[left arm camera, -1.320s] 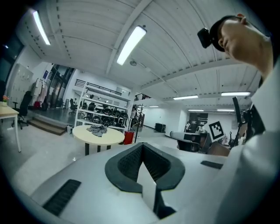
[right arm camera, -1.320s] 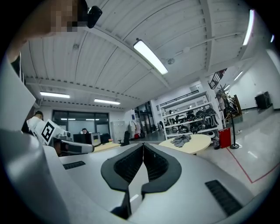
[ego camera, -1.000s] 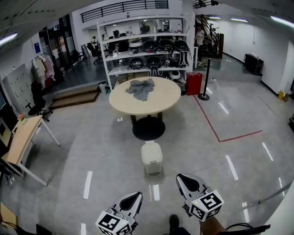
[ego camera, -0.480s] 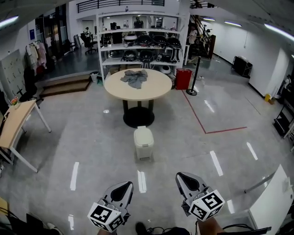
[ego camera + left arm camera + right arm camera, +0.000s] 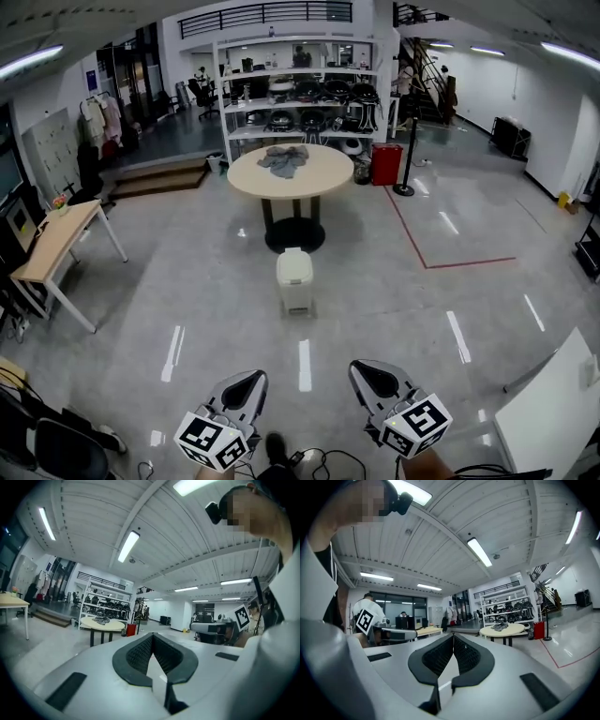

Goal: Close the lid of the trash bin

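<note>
A small cream trash bin point(image 5: 294, 279) stands on the grey floor in front of the round table, in the middle of the head view. Its lid lies flat on top. Both grippers hang low at the bottom of that view, well short of the bin. My left gripper point(image 5: 251, 381) point(image 5: 152, 635) has its jaws touching at the tips with nothing between them. The right gripper point(image 5: 367, 370) point(image 5: 453, 635) looks the same, shut and empty. Neither gripper view shows the bin; both point up toward the ceiling and the far room.
Beyond the bin a round table point(image 5: 323, 176) carries a grey cloth point(image 5: 285, 159), with a shelf rack point(image 5: 300, 94) and a red box point(image 5: 385, 164) behind. A wooden desk point(image 5: 56, 244) is at the left, a white panel point(image 5: 553, 422) at the lower right, cables point(image 5: 319, 461) near my feet.
The view has drawn back from the bin, which now looks smaller and farther off. Both grippers stay low and shut, the right one slightly lower in the frame.
</note>
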Motion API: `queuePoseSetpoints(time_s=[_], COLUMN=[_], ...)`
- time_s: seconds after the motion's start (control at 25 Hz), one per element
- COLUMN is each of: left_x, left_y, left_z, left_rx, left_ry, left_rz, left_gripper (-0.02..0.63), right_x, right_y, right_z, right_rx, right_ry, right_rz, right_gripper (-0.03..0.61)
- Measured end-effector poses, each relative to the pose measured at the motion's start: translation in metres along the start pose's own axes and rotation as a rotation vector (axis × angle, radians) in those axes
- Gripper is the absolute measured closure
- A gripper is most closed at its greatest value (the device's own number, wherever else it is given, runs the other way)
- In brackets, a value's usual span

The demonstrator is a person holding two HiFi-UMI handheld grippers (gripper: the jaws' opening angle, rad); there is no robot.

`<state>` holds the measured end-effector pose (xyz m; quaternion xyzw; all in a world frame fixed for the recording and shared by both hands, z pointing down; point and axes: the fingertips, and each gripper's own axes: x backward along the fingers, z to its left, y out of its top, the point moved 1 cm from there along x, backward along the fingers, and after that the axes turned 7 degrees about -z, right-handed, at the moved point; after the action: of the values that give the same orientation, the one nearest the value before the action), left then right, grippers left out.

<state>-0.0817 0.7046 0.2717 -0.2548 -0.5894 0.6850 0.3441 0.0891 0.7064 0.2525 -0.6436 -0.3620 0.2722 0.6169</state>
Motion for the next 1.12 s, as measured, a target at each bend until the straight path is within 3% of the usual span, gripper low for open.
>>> queuePoseSetpoints(time_s=[0.24, 0.44, 0.8, 1.12], left_x=[0.034, 0.059, 0.139, 0.17], left_y=[-0.008, 0.004, 0.017, 0.006], left_z=[-0.08, -0.111, -0.094, -0.075], left_rx=[-0.012, -0.013, -0.034, 0.026], left_ry=[0.029, 0.019, 0.004, -0.021], left_rz=[0.023, 0.016, -0.019, -0.023], left_gripper=[0.623, 0.623, 0.623, 0.623], right_x=[0.084, 0.111, 0.123, 0.123], right_y=[0.01, 0.019, 0.019, 0.006], right_z=[0.0, 0.015, 0.075, 0.113], right_rx=[-0.022, -0.031, -0.027, 0.0], right_ry=[-0.005, -0.024, -0.094, -0.129], right_rz=[-0.005, -0.014, -0.024, 0.034], right_gripper=[0.571, 0.571, 0.572, 0.572])
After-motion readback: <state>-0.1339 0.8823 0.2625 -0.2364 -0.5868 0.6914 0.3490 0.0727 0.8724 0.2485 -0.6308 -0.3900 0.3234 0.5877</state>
